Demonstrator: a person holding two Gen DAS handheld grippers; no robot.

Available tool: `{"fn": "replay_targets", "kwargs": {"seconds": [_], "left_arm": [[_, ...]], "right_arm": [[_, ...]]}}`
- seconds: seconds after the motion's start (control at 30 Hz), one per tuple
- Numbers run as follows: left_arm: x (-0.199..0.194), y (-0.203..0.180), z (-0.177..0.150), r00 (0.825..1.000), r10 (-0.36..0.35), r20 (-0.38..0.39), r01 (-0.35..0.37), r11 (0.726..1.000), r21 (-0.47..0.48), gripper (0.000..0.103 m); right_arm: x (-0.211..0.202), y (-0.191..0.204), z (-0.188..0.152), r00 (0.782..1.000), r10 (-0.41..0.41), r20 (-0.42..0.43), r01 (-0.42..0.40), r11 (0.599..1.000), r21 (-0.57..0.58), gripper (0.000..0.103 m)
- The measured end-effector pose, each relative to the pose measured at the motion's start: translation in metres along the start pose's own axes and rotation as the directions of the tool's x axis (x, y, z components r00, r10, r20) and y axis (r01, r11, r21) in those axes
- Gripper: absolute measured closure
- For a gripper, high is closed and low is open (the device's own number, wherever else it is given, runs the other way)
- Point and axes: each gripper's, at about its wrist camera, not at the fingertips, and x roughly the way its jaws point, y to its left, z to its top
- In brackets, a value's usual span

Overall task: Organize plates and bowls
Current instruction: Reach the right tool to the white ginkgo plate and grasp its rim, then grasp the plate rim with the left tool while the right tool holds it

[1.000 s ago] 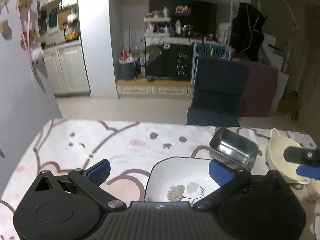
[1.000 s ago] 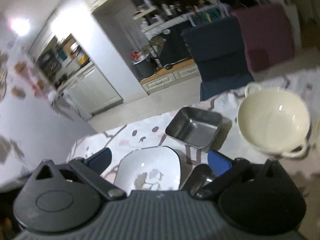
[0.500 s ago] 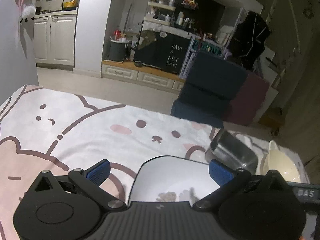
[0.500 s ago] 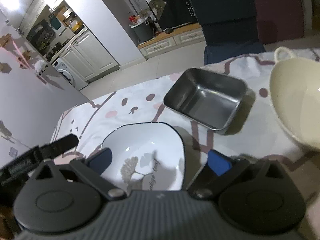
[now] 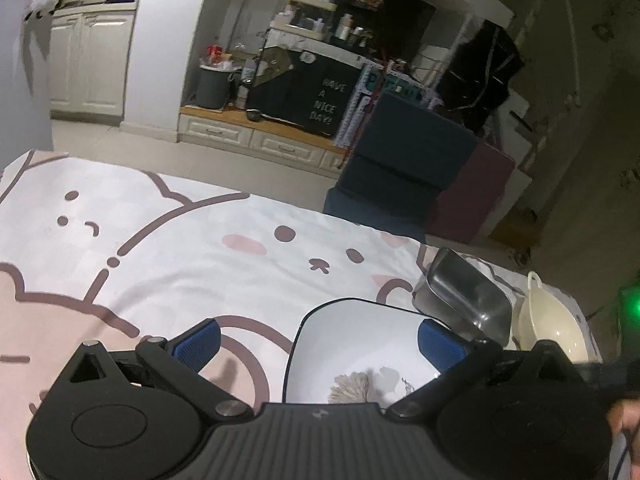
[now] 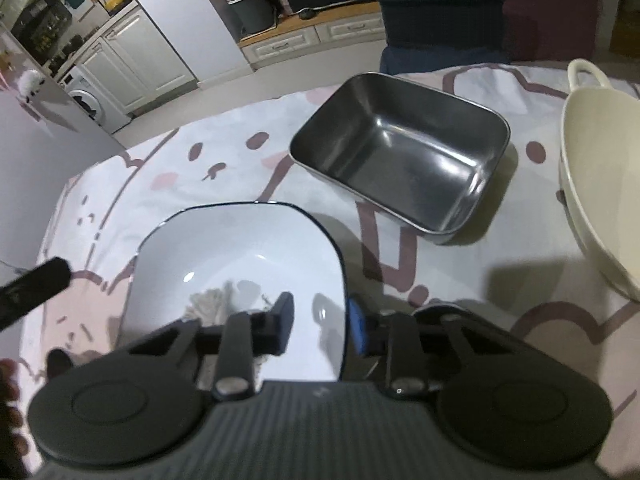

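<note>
My right claw [image 6: 320,322] straddles the near right rim of the square white bowl [image 6: 240,256], one finger inside the basin and the blue-padded one outside. Its jaws have just been closing with that rim between them, because the thin wall is the only part of so wide a dish they can span. Whether the pads already press on the wall I cannot tell, as the rim is half hidden by the fingers.

My left claw [image 5: 318,342] stands wide open and holds nothing. It hangs over the bowl's left edge, I judge so that it can steady or take that side.

The bowl sits on the bear-print tablecloth [image 5: 168,248], near me. Further off to the right stands the steel rectangular tray [image 6: 400,152], apart from it. The cream two-handled bowl [image 6: 600,168] lies at the far right, likely a stacking spot.
</note>
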Motion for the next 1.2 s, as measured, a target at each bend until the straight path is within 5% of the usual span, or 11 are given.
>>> {"fn": "replay_targets", "kwargs": {"seconds": [0.27, 0.37, 0.5, 0.73, 1.0, 1.1, 1.2], "left_arm": [[0.006, 0.021, 0.0, 0.997, -0.02, -0.078, 0.016, 0.999, -0.05, 0.002], [0.013, 0.033, -0.003, 0.992, 0.004, -0.123, -0.013, 0.997, -0.077, 0.013], [0.017, 0.048, -0.008, 0.986, 0.043, -0.158, -0.061, 0.992, -0.11, 0.028], [0.024, 0.058, -0.014, 0.978, 0.055, -0.201, -0.072, 0.994, -0.077, 0.054], [0.031, 0.058, -0.019, 0.967, 0.097, -0.235, -0.109, 0.993, -0.039, 0.072], [0.035, 0.059, -0.022, 0.96, 0.128, -0.248, -0.136, 0.991, -0.013, 0.086], [0.035, 0.063, -0.023, 0.961, 0.116, -0.252, -0.125, 0.992, -0.02, 0.086]], "right_arm": [[0.018, 0.029, 0.004, 1.0, 0.013, 0.027, -0.011, 0.997, -0.074, 0.066], [0.026, 0.045, 0.003, 0.997, 0.083, 0.003, -0.082, 0.991, -0.107, 0.068], [0.032, 0.052, -0.002, 0.997, 0.071, 0.001, -0.07, 0.987, -0.142, 0.069], [0.031, 0.038, -0.007, 0.996, 0.083, -0.02, -0.085, 0.994, -0.068, 0.071], [0.032, 0.032, -0.021, 0.992, 0.109, -0.059, -0.109, 0.994, -0.004, 0.072], [0.035, 0.028, -0.022, 0.99, 0.131, -0.053, -0.129, 0.991, 0.046, 0.081], [0.038, 0.025, -0.024, 0.991, 0.13, -0.037, -0.127, 0.989, 0.081, 0.087]]}}
